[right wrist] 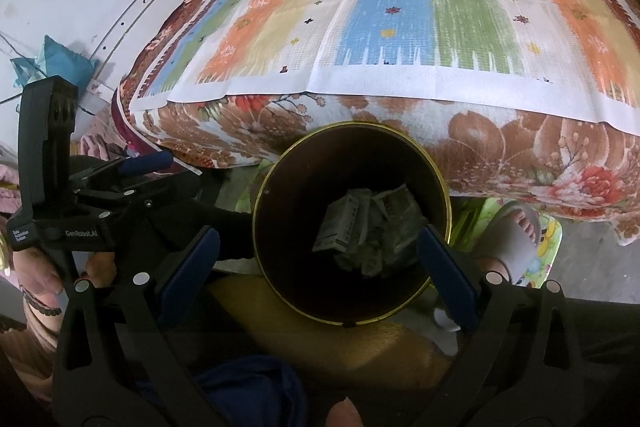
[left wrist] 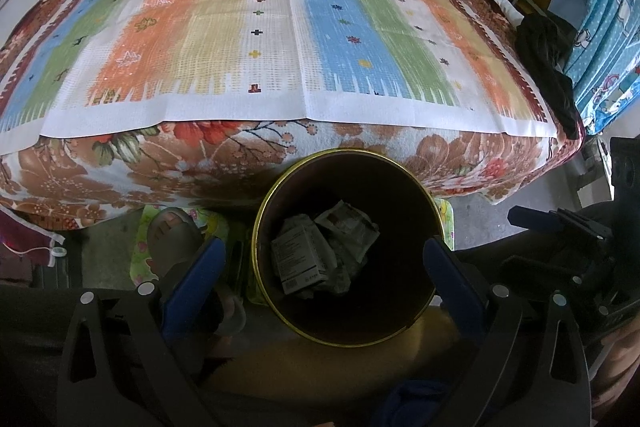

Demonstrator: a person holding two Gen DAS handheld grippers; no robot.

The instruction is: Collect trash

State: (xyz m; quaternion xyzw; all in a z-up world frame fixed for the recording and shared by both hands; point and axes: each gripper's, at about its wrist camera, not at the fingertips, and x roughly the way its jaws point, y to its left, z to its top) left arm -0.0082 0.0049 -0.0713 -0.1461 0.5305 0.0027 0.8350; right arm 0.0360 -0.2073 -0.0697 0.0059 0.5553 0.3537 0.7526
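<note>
- Both grippers, left [left wrist: 320, 263] and right [right wrist: 318, 255], hang spread wide and empty over the bin [left wrist: 264, 227].
- Trash [left wrist: 320, 251] sits at its bottom, near the bed [left wrist: 224, 151].
- Cloth [left wrist: 280, 27] looks clear, so collecting's probably done; next I'd scan for leftovers.

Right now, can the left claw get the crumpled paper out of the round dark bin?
Probably yes. The left claw hangs open right above the round dark bin, nothing covers the crumpled paper, though it lies deep down.
</note>
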